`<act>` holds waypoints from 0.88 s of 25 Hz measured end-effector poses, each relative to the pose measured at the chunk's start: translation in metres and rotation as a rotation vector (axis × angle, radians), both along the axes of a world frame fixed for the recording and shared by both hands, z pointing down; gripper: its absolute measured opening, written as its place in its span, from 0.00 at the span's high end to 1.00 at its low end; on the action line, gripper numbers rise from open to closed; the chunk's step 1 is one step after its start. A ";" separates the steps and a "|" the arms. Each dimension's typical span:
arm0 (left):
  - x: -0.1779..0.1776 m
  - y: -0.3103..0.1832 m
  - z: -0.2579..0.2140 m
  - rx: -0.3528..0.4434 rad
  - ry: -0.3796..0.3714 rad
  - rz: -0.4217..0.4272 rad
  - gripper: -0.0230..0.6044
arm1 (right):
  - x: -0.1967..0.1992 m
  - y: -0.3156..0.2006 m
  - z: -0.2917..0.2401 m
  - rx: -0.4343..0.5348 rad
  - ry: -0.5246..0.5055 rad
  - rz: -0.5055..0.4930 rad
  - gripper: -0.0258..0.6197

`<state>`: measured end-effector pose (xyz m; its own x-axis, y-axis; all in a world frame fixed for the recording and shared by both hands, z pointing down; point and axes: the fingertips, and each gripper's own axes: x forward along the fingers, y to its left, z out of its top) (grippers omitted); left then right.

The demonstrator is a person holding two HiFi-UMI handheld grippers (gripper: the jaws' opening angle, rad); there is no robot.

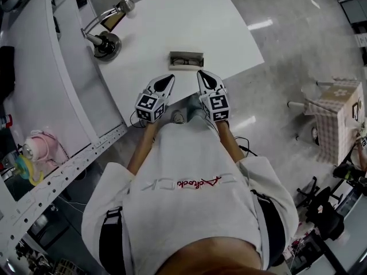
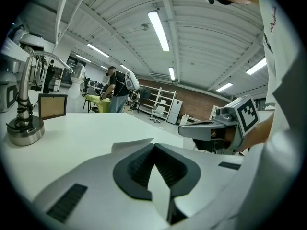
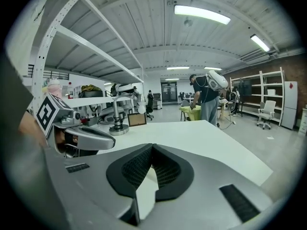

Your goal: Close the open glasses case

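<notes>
The open glasses case (image 1: 186,59) lies on the white table (image 1: 189,16), close to the table's near edge, with its hollow facing up and something dark inside. I cannot make out what that is.

Both claws hang just short of the case on the person's side, over the table edge. The left gripper (image 1: 168,79) is off the case's left end and the right gripper (image 1: 203,75) off its right end, with neither touching it. In the left gripper view the left gripper's (image 2: 153,147) dark ribbed pads meet at the tips with nothing between them. In the right gripper view the right gripper's (image 3: 152,148) jaws are also pressed together and empty. Each claw carries a cube printed with black-and-white square markers.

Well to the left of the case stands a metal stand with a heavy round base (image 1: 106,43), and a small brown-framed panel (image 1: 114,19) sits beyond that.

Nearer than the case, the person's white T-shirt (image 1: 183,211) bears red script across the chest. It appears upside down from the head view and is too small to read.

Beyond the case, in the right gripper view, another person (image 3: 205,99) stands by a yellow-covered table.
</notes>
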<state>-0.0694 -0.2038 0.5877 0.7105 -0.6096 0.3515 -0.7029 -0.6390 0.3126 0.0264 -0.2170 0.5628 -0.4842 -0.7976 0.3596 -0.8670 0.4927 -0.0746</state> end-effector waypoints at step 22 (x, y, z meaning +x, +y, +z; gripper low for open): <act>0.012 -0.014 0.053 -0.161 0.006 -0.015 0.92 | 0.007 0.004 0.077 -0.218 -0.033 -0.029 0.93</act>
<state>-0.0570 -0.2175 0.6412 0.7039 -0.5562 0.4417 -0.7099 -0.5697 0.4141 0.0329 -0.2132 0.6396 -0.5200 -0.6887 0.5053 -0.8482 0.4862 -0.2102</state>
